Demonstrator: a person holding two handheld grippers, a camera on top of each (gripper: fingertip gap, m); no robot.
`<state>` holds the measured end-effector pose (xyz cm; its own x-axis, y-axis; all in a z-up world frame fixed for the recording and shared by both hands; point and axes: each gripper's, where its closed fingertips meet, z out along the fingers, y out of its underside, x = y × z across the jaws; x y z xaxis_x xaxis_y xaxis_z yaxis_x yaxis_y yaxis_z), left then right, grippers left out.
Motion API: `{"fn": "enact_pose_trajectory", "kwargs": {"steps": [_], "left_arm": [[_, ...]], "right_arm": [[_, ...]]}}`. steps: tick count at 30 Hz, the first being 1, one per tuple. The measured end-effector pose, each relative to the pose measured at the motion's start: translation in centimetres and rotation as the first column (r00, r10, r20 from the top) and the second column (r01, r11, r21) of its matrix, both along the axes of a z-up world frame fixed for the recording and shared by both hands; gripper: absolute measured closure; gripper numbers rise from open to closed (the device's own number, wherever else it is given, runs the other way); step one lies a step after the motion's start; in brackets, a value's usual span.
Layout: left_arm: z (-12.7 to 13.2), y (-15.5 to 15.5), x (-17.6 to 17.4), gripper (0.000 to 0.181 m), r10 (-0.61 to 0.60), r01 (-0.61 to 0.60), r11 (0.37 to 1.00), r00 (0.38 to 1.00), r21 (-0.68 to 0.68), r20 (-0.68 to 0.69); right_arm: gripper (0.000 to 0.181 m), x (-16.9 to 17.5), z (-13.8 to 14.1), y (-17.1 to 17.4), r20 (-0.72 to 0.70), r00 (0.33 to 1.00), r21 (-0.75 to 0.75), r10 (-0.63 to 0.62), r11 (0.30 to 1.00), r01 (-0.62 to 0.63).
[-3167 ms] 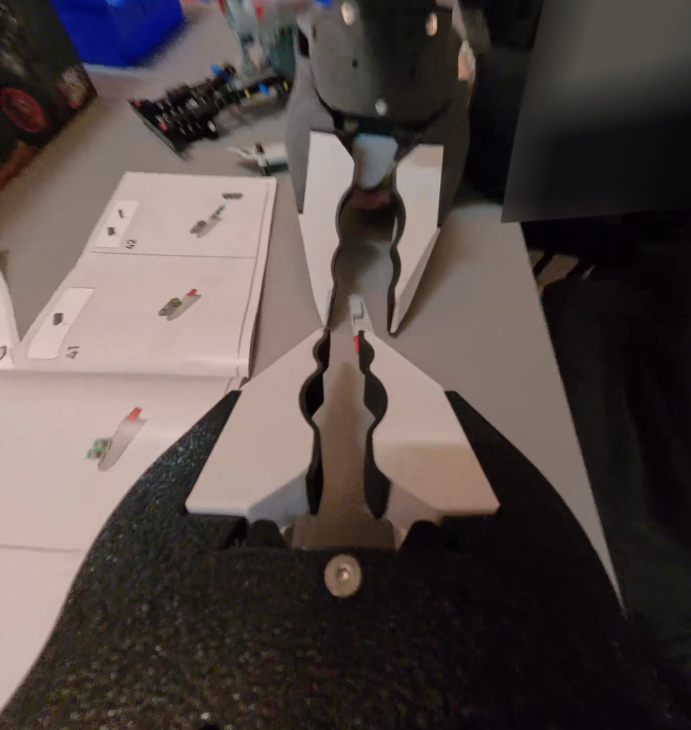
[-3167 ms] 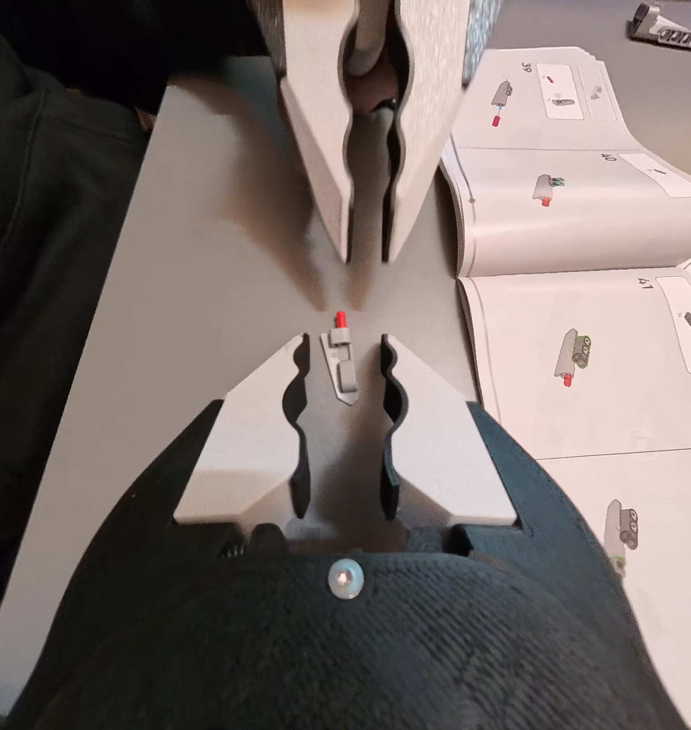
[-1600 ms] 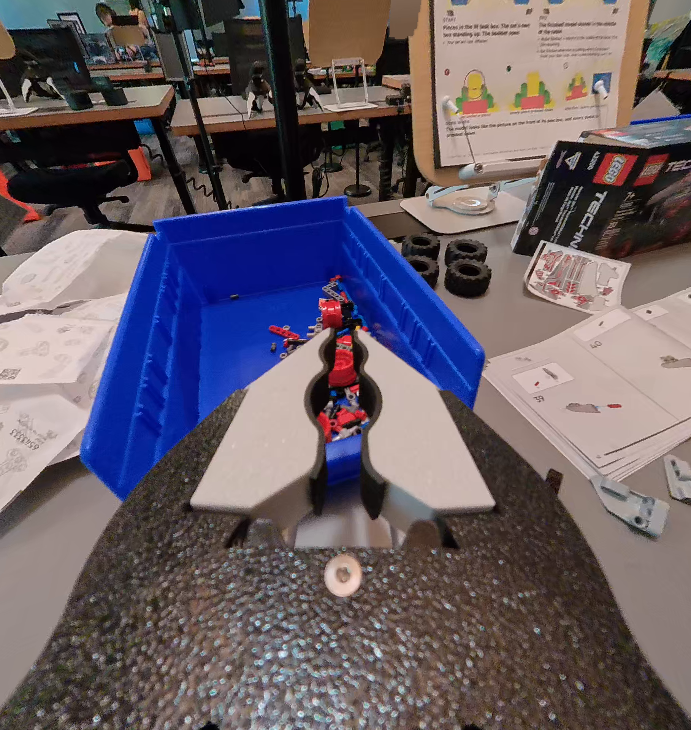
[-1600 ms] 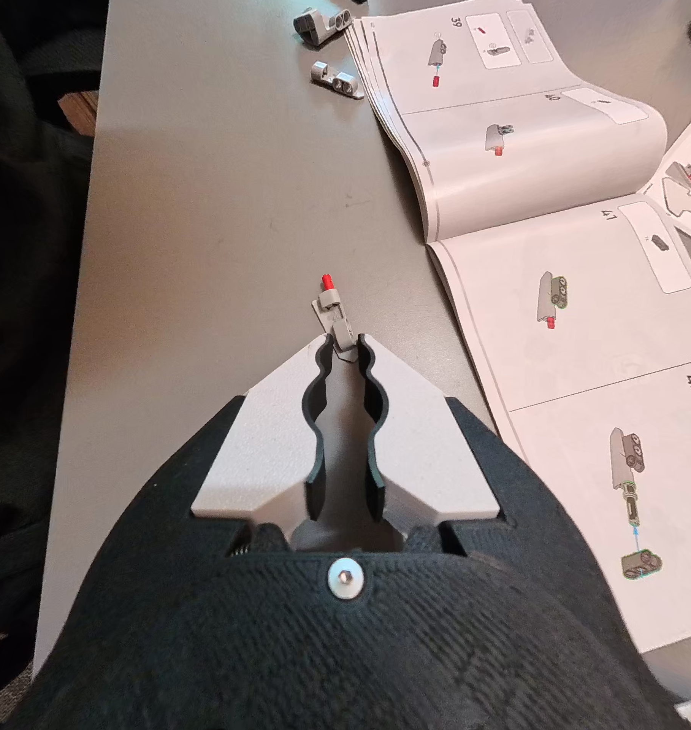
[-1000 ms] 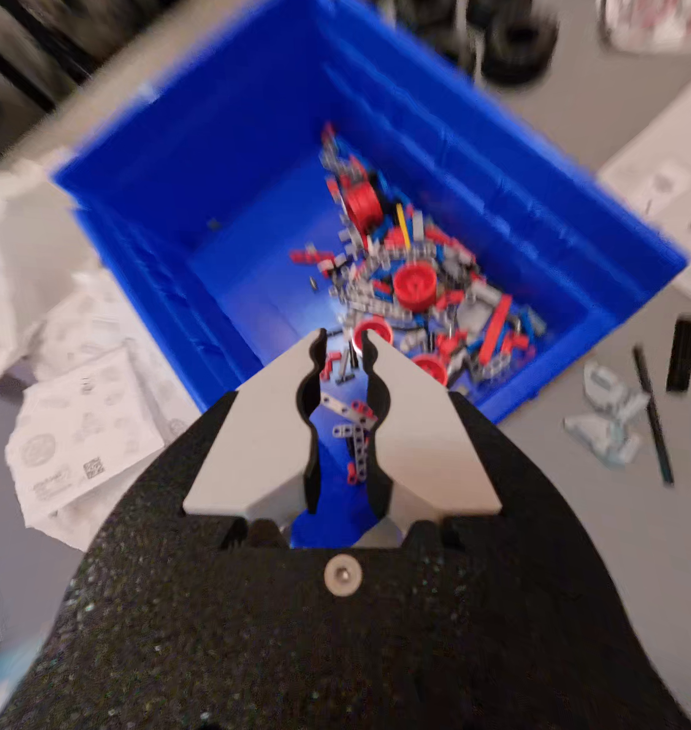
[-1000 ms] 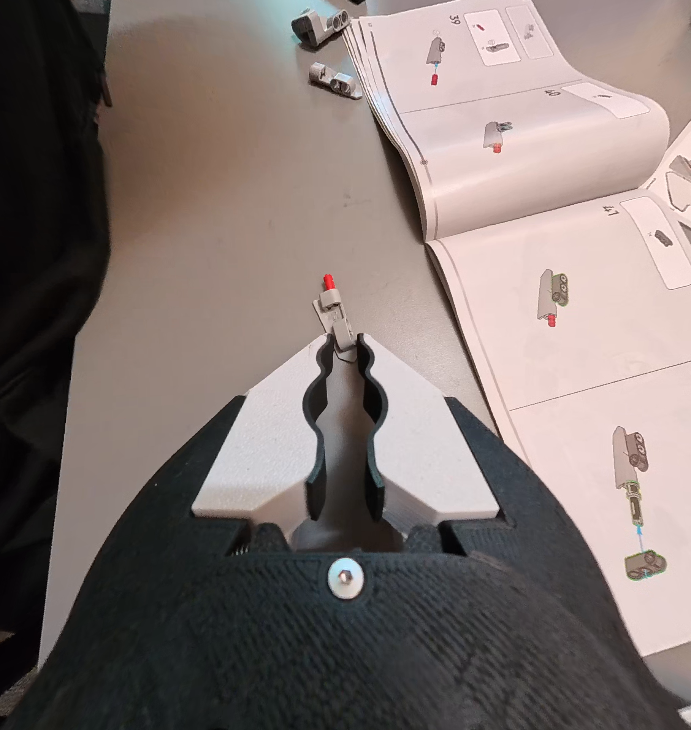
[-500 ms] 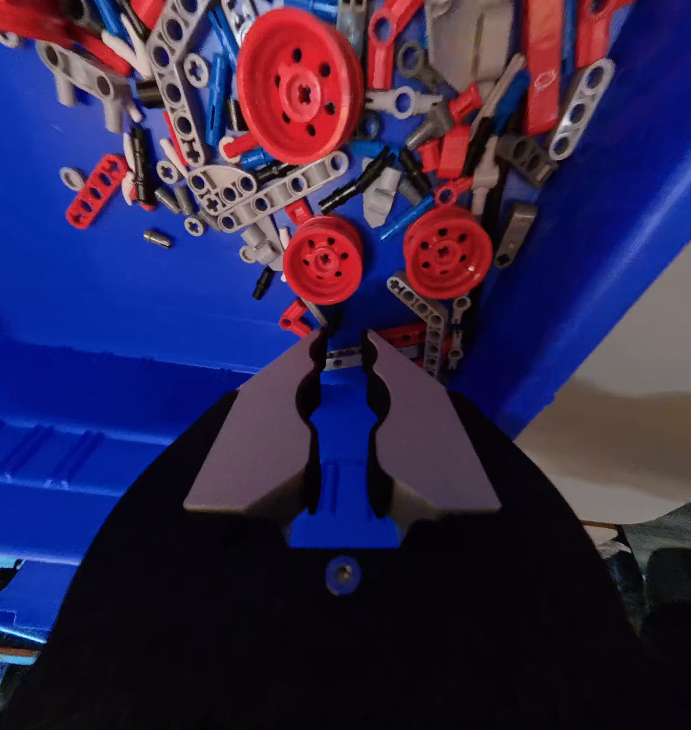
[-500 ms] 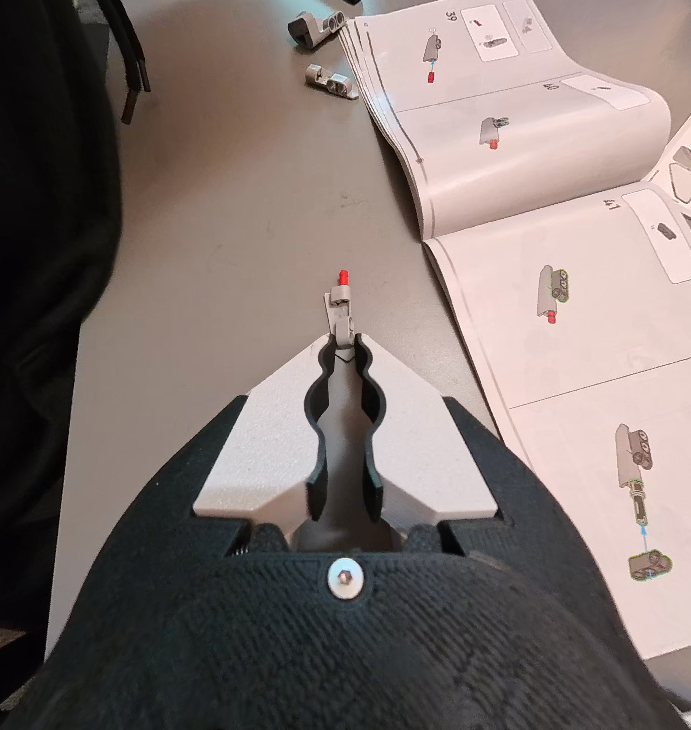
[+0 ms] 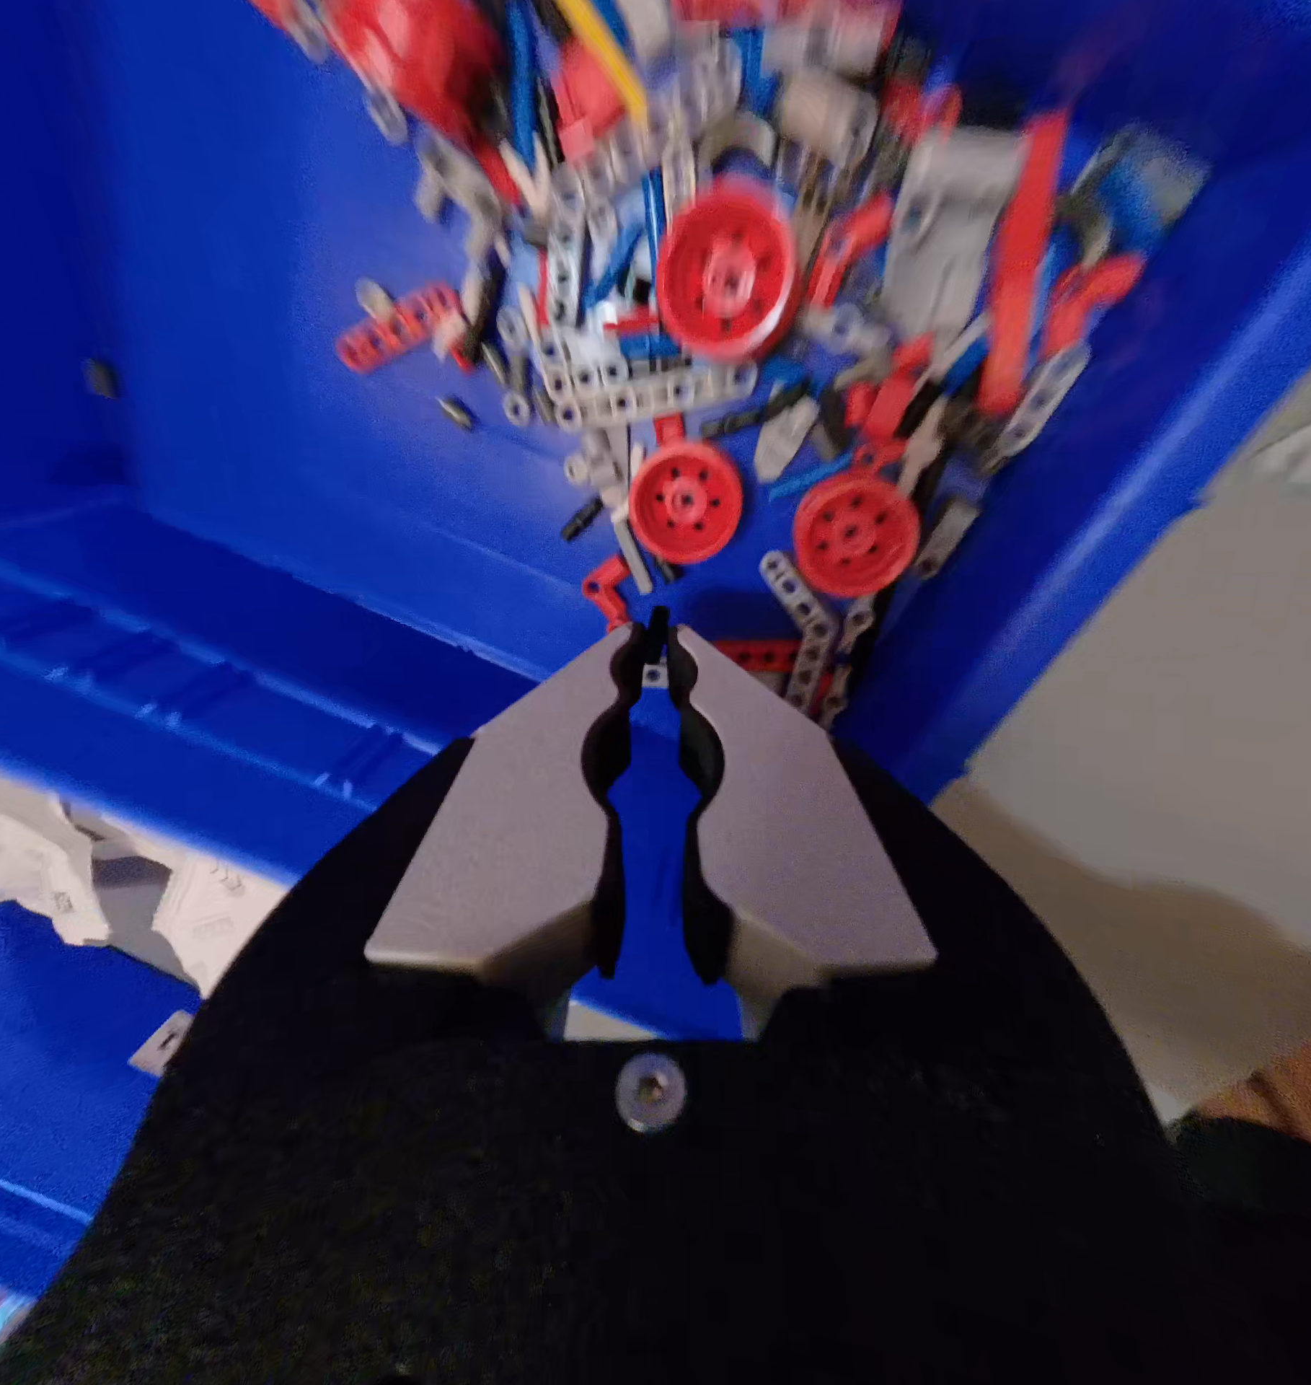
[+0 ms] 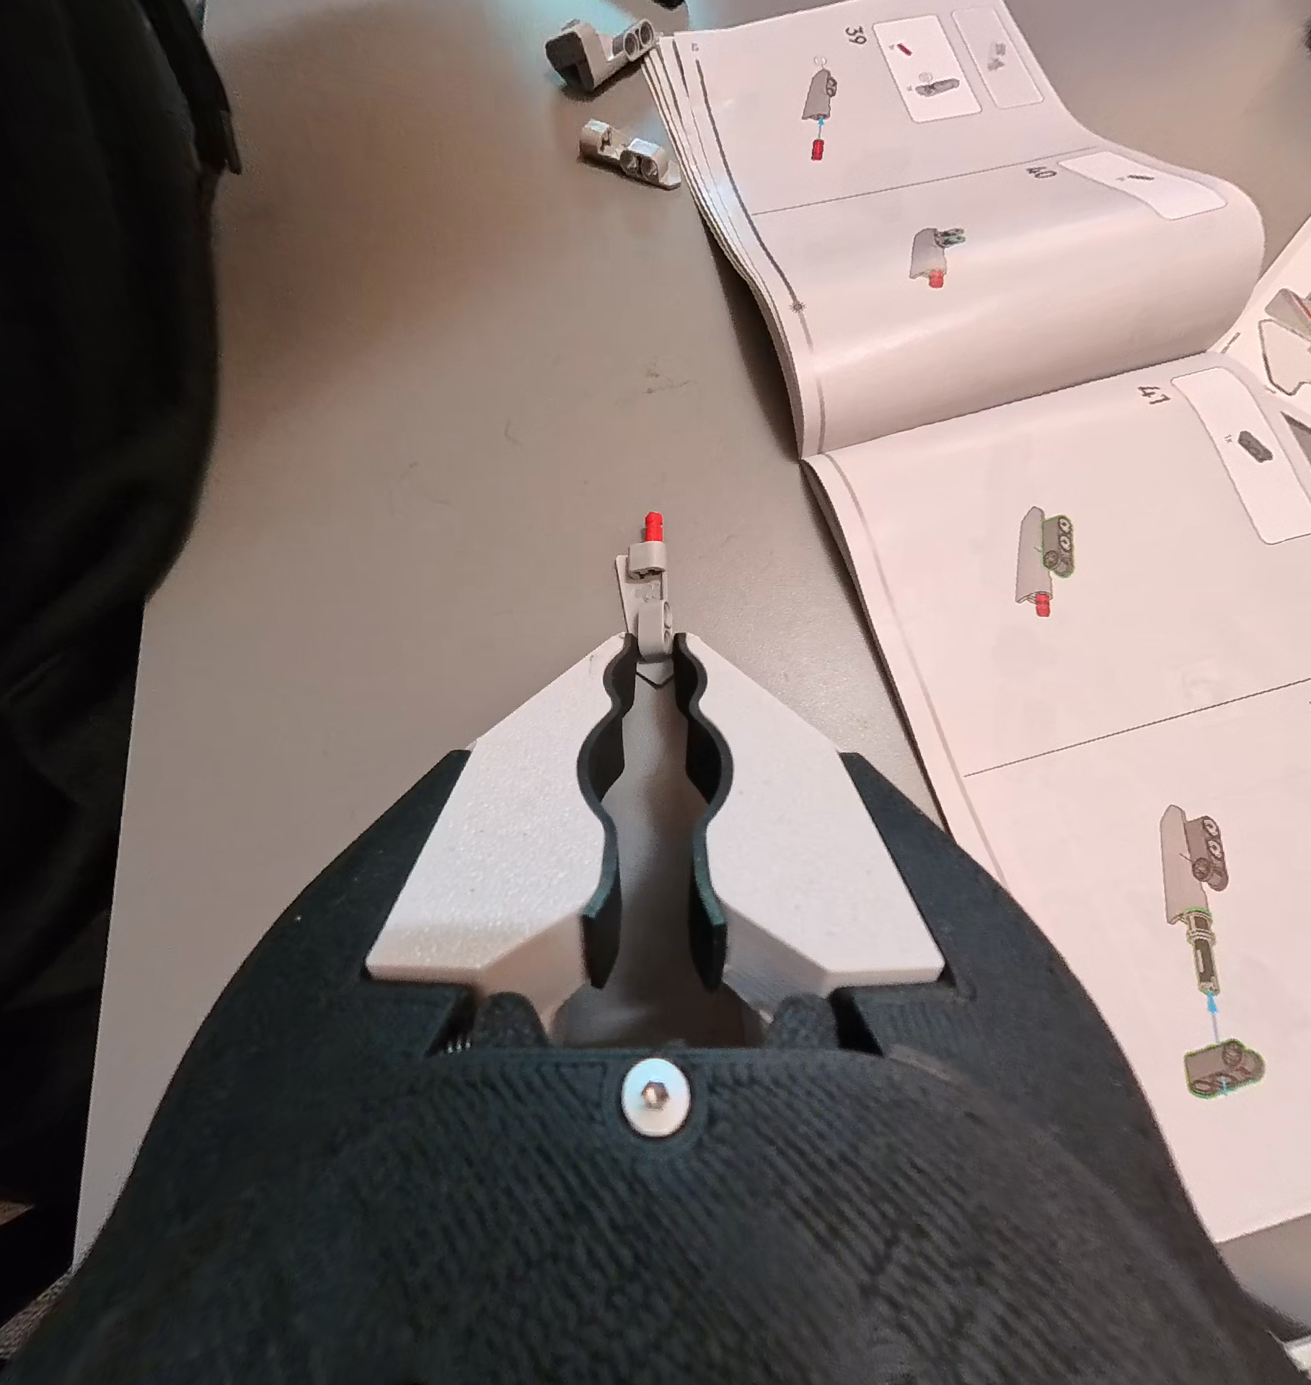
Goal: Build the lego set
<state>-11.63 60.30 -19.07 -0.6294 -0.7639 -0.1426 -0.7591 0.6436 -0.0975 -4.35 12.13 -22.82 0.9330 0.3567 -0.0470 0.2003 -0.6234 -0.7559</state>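
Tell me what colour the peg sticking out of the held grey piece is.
Red peg, clearest in the right wrist view.

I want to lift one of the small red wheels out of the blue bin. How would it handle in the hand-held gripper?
The small red wheel looks like rigid moulded plastic, so probably stiff and light. It is round, so set on edge it would likely roll. It lies flat among loose pieces in the blue bin, so the left hand-held gripper may nudge neighbours.
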Motion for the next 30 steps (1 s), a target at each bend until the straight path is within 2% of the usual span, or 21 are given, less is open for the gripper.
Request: {"fn": "enact_pose_trajectory", "kwargs": {"steps": [1,2,4,6,7,9,10,11,13,15,19,21,23,25,27,30], "left_arm": [[1.7,-1.5,0.5,0.178,0.018,-0.011,0.997,0.996,-0.074,0.091],[3.8,-3.7,1.2,0.178,0.038,-0.002,0.984,0.979,-0.177,0.199],[8.4,-9.1,2.3,0.179,0.094,0.074,0.917,0.915,-0.392,0.392],[10.8,-13.6,2.1,0.179,0.104,0.170,0.873,0.851,-0.457,0.515],[11.2,-15.9,2.1,0.178,0.102,0.224,0.853,0.814,-0.471,0.572],[10.1,-21.6,2.3,0.178,0.134,0.307,0.773,0.776,-0.555,0.616],[8.5,-24.2,2.6,0.179,0.166,0.305,0.737,0.783,-0.603,0.599],[6.5,-26.2,3.1,0.179,0.192,0.284,0.730,0.789,-0.622,0.584],[2.7,-28.7,4.2,0.179,0.196,0.227,0.781,0.795,-0.582,0.574],[-0.3,-30.6,4.6,0.179,0.157,0.180,0.820,0.842,-0.544,0.516],[-3.5,-31.1,5.1,0.178,0.133,0.110,0.881,0.876,-0.459,0.463],[-3.8,-31.3,4.9,0.178,0.141,0.106,0.871,0.880,-0.479,0.453],[-3.4,-31.0,4.9,0.170,0.159,0.108,0.863,0.869,-0.494,0.469],[-1.6,-29.8,5.0,0.165,0.212,0.110,0.848,0.827,-0.519,0.521],[1.6,-27.7,4.8,0.166,0.280,0.124,0.825,0.759,-0.551,0.589],[7.0,-21.2,3.9,0.173,0.362,0.081,0.851,0.626,-0.520,0.691]], "right_arm": [[0.173,0.0,0.0,0.0,0.001,1.000,0.000,0.000,1.000,0.000],[0.173,0.0,0.0,0.0,0.002,1.000,0.001,0.000,1.000,0.000],[0.173,0.0,0.0,0.0,0.005,1.000,0.002,0.000,1.000,0.000],[0.173,0.0,0.0,0.0,0.006,1.000,0.002,0.000,1.000,0.000],[0.173,0.0,0.0,0.0,0.006,1.000,0.002,0.000,1.000,0.000],[0.173,0.0,0.0,0.0,0.011,1.000,0.004,0.000,1.000,0.000],[0.173,0.0,0.0,0.0,0.014,1.000,0.005,0.000,1.000,0.000],[0.173,0.0,0.0,0.0,0.017,1.000,0.006,0.000,1.000,0.000],[0.173,0.0,0.0,0.0,0.021,1.000,0.007,0.000,1.000,0.000],[0.173,0.0,0.0,0.0,0.019,1.000,0.007,0.000,1.000,0.000],[0.173,0.0,0.0,0.0,0.015,1.000,0.005,0.000,1.000,0.000],[0.173,0.0,0.0,0.0,0.023,1.000,0.008,0.000,1.000,0.000],[0.173,0.0,0.0,0.0,0.031,1.000,0.011,0.000,1.000,0.000],[0.173,0.0,0.0,0.0,0.035,0.999,0.012,0.000,1.000,0.000],[0.173,0.0,0.0,0.0,0.037,0.999,0.013,0.000,1.000,0.000],[0.173,0.0,0.0,0.0,0.035,0.999,0.012,0.000,1.000,0.000]]}}
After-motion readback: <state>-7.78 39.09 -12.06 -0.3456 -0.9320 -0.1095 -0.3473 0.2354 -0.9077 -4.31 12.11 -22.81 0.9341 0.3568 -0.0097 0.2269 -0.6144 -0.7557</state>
